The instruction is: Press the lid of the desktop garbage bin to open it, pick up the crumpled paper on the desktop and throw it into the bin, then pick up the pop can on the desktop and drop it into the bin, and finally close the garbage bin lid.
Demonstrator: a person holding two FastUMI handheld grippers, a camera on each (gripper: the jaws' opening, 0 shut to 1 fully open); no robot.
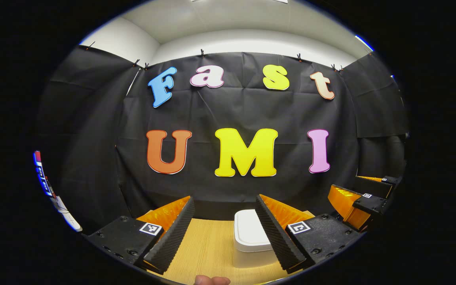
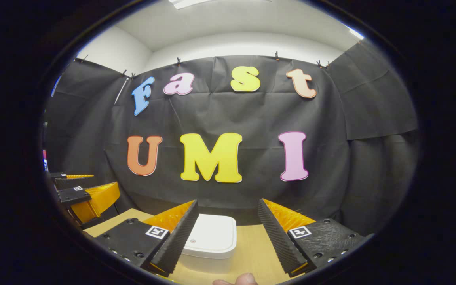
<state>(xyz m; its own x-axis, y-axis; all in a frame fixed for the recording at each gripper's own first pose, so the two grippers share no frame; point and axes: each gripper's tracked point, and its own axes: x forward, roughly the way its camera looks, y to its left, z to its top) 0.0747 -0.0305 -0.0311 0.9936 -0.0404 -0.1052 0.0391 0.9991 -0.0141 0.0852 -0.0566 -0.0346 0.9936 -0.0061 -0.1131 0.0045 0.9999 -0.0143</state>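
Note:
A white desktop bin with its lid down stands on the wooden table, partly behind my left gripper's right finger. My left gripper hangs open above the table with nothing between its fingers. In the right gripper view the same bin sits low and left of centre, its flat lid shut. My right gripper is open too, held over the table with the bin partly behind its left finger. Each gripper appears at the edge of the other's view: the right gripper and the left gripper.
The light wooden table runs back to the black cloth wall. A fingertip shows at the bottom edge of the left gripper view, and another fingertip at the bottom of the right gripper view.

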